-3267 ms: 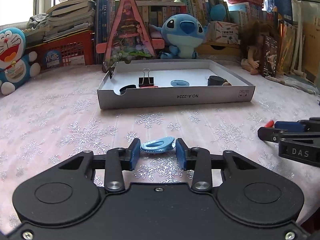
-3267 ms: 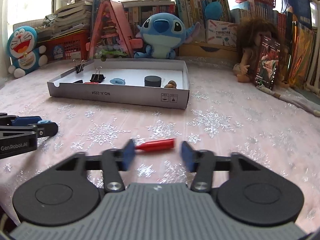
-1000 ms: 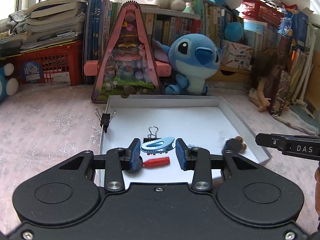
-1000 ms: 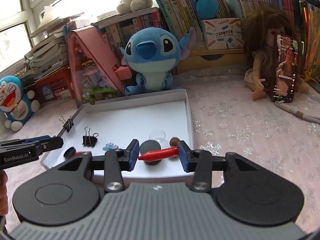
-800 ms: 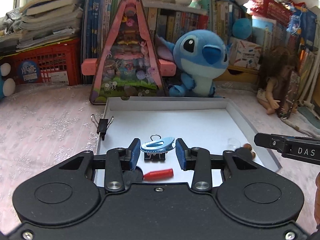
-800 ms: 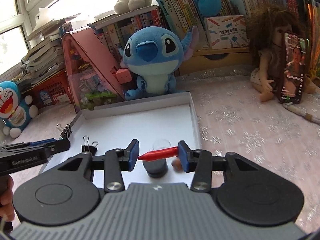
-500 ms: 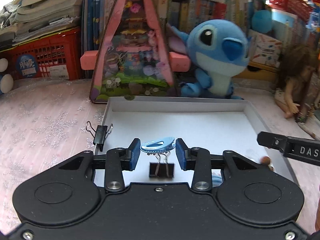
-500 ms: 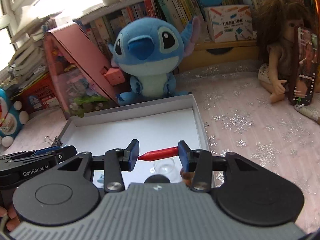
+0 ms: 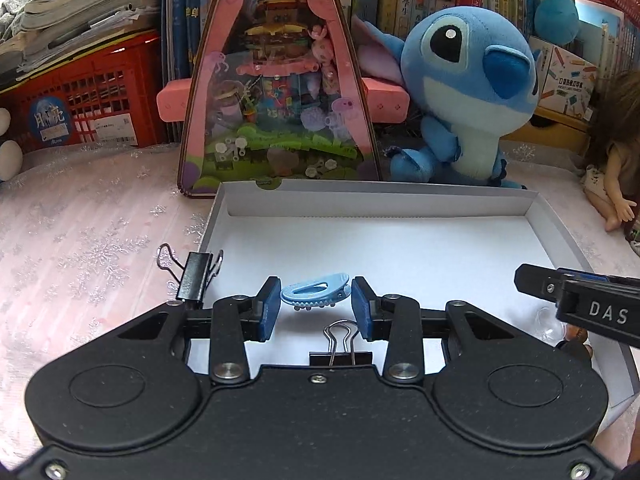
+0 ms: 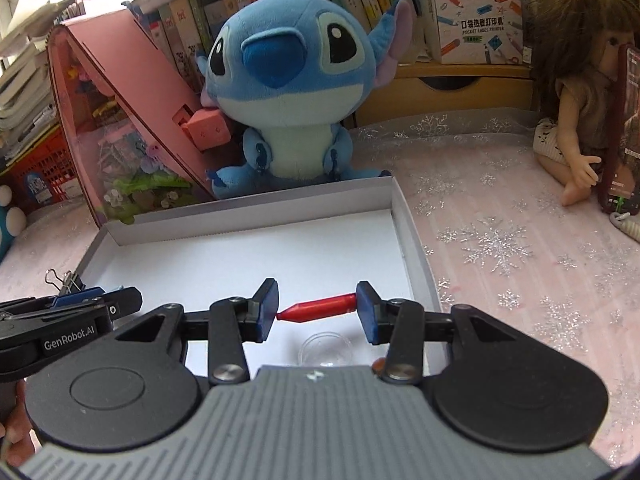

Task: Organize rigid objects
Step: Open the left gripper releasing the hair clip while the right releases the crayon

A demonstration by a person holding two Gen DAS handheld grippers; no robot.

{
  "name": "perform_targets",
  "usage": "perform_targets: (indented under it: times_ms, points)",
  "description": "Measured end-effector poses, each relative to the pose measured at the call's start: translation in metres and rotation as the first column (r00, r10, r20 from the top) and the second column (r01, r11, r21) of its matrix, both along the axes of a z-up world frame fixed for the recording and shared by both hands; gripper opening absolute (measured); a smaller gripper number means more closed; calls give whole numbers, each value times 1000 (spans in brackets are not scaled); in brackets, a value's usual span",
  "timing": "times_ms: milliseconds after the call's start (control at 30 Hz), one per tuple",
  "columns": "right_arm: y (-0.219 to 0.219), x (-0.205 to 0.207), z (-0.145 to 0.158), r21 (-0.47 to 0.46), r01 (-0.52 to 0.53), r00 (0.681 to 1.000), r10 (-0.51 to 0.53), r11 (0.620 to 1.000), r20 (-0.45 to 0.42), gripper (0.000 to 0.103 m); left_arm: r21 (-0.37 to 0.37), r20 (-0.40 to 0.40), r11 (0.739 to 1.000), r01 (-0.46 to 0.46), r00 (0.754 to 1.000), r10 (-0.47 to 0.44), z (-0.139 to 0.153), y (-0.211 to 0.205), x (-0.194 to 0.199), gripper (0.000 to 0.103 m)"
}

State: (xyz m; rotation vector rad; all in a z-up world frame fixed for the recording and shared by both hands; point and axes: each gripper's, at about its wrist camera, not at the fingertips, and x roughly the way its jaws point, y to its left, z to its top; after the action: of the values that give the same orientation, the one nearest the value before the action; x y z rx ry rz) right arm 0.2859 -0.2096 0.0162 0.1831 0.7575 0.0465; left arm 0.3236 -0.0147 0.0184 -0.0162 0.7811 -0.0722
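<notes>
Now, risk first: we carry both pieces above the white tray, and letting go from this height could make a hard piece bounce over its low wall.
Crowding: a black binder clip lies right under our left gripper, and a clear round piece under our right gripper; a drop onto either could knock it aside.
Collision: the two tools work close side by side over the tray, so a sideways drift could bump one against the other.
Left claw: clenched on the light blue hair clip, pads pressing its two ends.
Right claw: grasping the red crayon-like stick end to end, tip on the left pad.
Slip risk: the stick is pinched only at its ends, so we judge a small twist could pop it free.
Clip's look: small, smooth plastic, curved, with a slot on top and short teeth beneath.
Stick's look: glossy red, tapered; we cannot say for sure what it is.
Also there: another binder clip sits clamped on the tray's left wall.
</notes>
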Motion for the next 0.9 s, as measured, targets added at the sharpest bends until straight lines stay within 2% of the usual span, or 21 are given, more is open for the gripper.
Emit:
perform_targets:
  times_ms: [733, 867, 900]
  points:
    - [5, 5, -14, -50, -10, 1000, 9, 999, -9, 49, 34, 8, 999, 16, 1000, -17, -11, -6, 3, 37]
    - [5, 3, -13, -48, -15, 1000, 14, 999, -4, 54, 27, 8, 1000, 12, 1000, -13, -9, -5, 1, 38]
    - [5, 2, -12, -47, -15, 1000, 15, 999, -1, 59, 28, 10, 1000, 12, 1000, -13, -8, -5, 0, 41]
